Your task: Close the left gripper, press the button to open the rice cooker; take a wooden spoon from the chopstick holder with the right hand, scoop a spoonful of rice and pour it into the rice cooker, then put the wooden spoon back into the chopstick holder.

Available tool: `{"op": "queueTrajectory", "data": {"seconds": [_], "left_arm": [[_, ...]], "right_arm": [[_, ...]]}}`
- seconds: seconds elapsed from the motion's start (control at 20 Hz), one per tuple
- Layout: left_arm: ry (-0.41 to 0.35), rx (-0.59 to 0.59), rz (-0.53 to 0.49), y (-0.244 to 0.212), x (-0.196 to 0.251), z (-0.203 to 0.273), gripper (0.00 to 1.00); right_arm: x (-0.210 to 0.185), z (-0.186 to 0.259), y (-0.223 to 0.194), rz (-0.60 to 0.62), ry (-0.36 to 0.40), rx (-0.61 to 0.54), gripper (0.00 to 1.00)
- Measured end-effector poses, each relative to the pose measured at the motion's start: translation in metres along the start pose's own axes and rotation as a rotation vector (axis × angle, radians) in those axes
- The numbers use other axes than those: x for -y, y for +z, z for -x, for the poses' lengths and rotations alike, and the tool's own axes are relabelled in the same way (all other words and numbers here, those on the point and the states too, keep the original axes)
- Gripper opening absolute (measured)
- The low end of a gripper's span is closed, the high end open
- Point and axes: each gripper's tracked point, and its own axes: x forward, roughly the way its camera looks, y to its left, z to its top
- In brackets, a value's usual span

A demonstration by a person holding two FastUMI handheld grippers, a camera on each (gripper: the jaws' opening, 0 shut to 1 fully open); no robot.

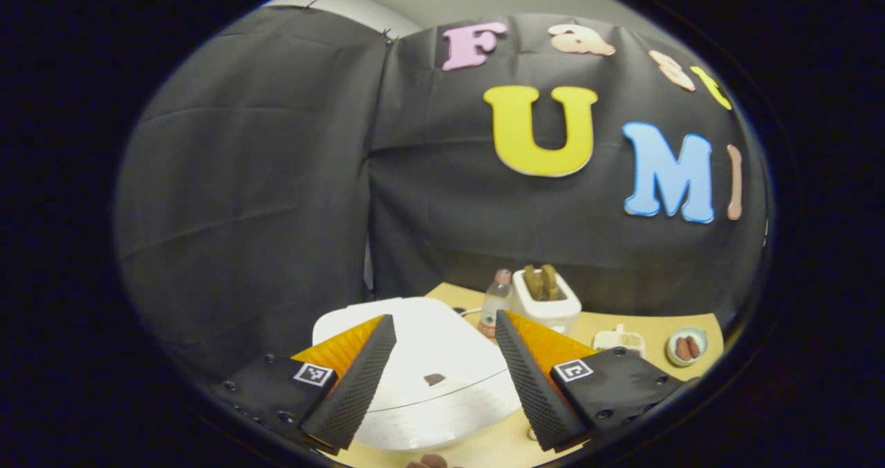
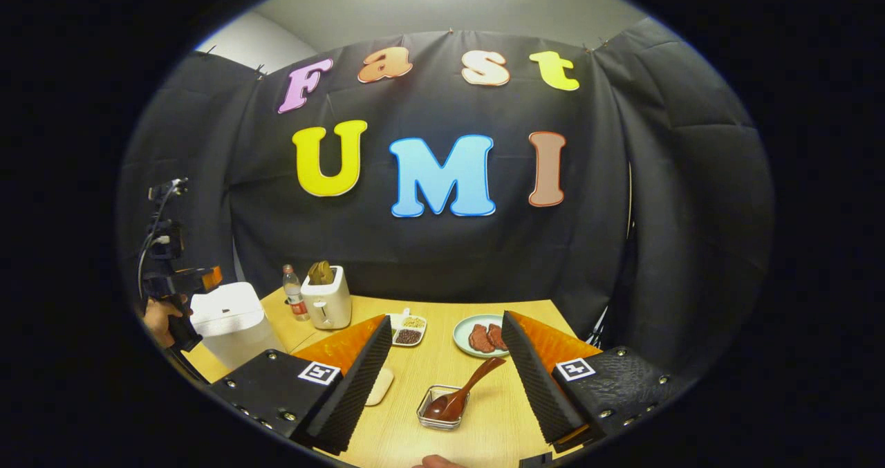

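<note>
Rice cooker (image 1: 422, 371) sits closed on the table's (image 2: 484, 413) left side, directly below and between the wide-open fingers of the left gripper (image 1: 442, 378) — no contact. Right gripper (image 2: 442, 385) hovers, likewise spread wide, above the wooden spoon (image 2: 460, 395) — which rests in a small glass dish (image 2: 442, 418), near centre.

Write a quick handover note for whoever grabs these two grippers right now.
Left gripper: open, above the closed rice cooker, button not yet pressed.
Right gripper: open, holding nothing, over the table.
Wooden spoon rests in a small clear dish between the right fingers.
Done: nothing yet.
Left: close left fingers, press button, scoop rice, pour it in, return spoon.
</note>
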Motion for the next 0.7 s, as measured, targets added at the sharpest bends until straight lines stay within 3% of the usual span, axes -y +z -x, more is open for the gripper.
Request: {"op": "queueTrajectory", "data": {"seconds": [0.3,0.5,0.7], "left_arm": [[-0.229,0.204,-0.07,0.096,0.089,0.095,0.99],[-0.3,0.263,-0.052,0.139,0.127,0.159,0.99],[-0.348,0.261,-0.061,0.139,0.148,0.177,0.99]], "right_arm": [[0.003,0.004,0.058,-0.021,-0.025,0.121,0.98],[-0.015,0.016,0.093,-0.048,-0.003,0.19,0.97],[-0.033,0.021,0.102,-0.043,0.031,0.208,0.98]]}}
